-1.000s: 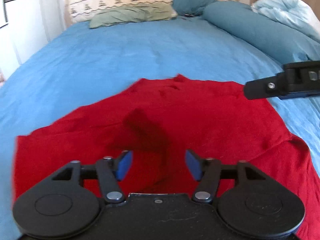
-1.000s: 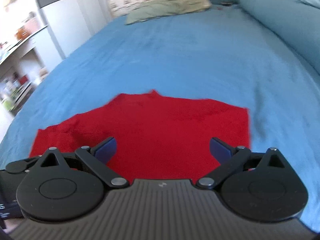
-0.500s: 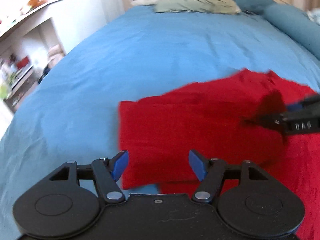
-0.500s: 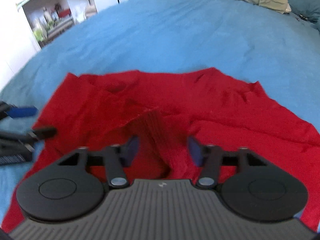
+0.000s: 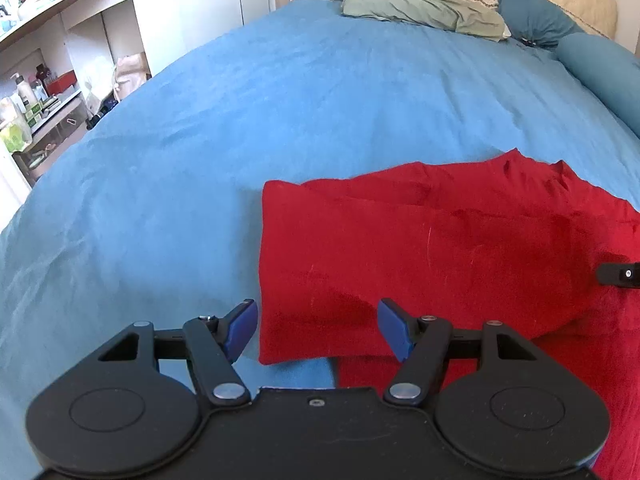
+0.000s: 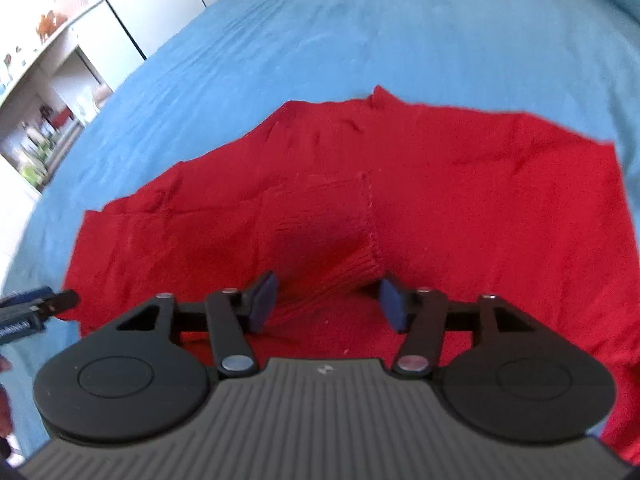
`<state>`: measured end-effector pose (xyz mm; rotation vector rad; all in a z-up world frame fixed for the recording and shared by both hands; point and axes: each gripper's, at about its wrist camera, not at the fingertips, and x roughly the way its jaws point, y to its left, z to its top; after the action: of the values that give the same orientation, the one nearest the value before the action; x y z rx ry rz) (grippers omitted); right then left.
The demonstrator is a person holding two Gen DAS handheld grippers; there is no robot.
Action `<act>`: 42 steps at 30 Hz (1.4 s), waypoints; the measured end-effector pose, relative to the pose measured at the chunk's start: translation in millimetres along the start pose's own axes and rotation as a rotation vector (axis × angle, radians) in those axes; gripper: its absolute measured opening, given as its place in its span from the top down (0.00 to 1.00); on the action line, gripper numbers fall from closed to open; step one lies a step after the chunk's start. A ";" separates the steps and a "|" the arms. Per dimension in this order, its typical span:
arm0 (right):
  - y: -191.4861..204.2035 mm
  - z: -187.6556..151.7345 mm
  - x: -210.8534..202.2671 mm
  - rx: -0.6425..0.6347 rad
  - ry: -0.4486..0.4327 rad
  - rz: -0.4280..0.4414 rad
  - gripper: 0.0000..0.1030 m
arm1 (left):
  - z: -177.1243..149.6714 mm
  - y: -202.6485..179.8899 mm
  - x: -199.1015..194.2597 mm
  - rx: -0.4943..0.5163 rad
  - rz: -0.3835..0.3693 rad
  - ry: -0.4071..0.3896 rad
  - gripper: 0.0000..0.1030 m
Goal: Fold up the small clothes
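Note:
A red garment (image 5: 420, 256) lies on the blue bed (image 5: 280, 100), with its left part folded over onto the body. My left gripper (image 5: 314, 330) is open and empty, just above the folded part's near left corner. My right gripper (image 6: 328, 300) is open over the ribbed cuff (image 6: 340, 264) of the folded-in sleeve, which lies between the fingers. The garment fills the middle of the right wrist view (image 6: 460, 184). The right gripper's tip shows at the right edge of the left wrist view (image 5: 620, 274). The left gripper's tip shows at the left edge of the right wrist view (image 6: 36, 304).
Pillows (image 5: 424, 8) and a teal bolster (image 5: 600, 76) lie at the head and right side of the bed. White shelves (image 5: 48, 72) with bottles and boxes stand off the bed's left side. Bare blue sheet (image 6: 360, 32) stretches beyond the garment.
Both grippers have let go and drawn back. The left part of the garment went from spread out to folded over the body, and the sleeve cuff now lies between the right fingers.

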<state>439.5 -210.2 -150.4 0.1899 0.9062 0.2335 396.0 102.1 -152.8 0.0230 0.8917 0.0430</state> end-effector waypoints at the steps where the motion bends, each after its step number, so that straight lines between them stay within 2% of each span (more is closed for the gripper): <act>1: -1.4 -0.5 -0.2 0.017 -0.006 0.014 0.24 | -0.7 0.9 -0.2 -0.002 0.000 0.002 0.30; 3: 1.1 0.0 1.9 0.048 -0.025 0.018 0.24 | -1.8 2.5 -0.3 -0.006 0.002 0.006 0.30; 4: 2.6 2.2 3.1 0.062 -0.033 0.012 0.29 | -2.1 3.4 -0.2 -0.006 0.002 0.007 0.30; 6: 5.7 5.4 7.5 0.069 -0.042 -0.016 0.58 | -3.0 3.6 -0.8 0.000 0.006 0.006 0.30; 7: 7.4 6.6 7.3 0.055 -0.035 -0.044 0.78 | -3.6 3.0 -1.2 0.006 0.009 0.007 0.30; 11: 18.4 15.8 -5.1 0.012 -0.077 -0.079 0.79 | -9.4 -1.8 -6.5 0.042 -0.018 -0.005 0.30; 15: 25.7 35.4 -38.8 0.001 -0.164 -0.056 0.79 | -20.5 -12.5 -15.3 0.104 -0.066 0.006 0.29; 19: 32.7 53.8 -71.0 -0.036 -0.239 -0.051 0.79 | -28.8 -26.0 -13.6 0.149 -0.056 0.035 0.29; 24: 23.9 62.0 -104.9 -0.049 -0.318 -0.100 0.79 | -24.0 -37.4 3.8 0.131 -0.031 0.030 0.29; 27: 6.7 55.6 -114.0 -0.033 -0.349 -0.199 0.79 | -19.0 -36.2 15.1 0.095 -0.022 0.032 0.29; 32: -43.6 36.8 -106.9 0.062 -0.315 -0.311 0.79 | -12.5 -27.5 21.9 0.071 0.034 0.017 0.29; 35: -66.2 27.8 -102.6 0.101 -0.319 -0.337 0.79 | -10.8 -17.0 25.8 0.055 0.055 0.024 0.27; 38: -81.4 20.8 -93.8 0.130 -0.304 -0.338 0.80 | -12.7 -5.2 27.6 -0.003 0.061 0.046 0.26; 42: -101.1 -4.0 -73.2 0.159 -0.219 -0.362 0.79 | -20.6 1.0 25.3 -0.050 0.091 0.068 0.26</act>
<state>404.9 -327.2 -124.0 0.1908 0.7253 -0.1932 395.9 104.4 -185.4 0.0154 0.9573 0.1521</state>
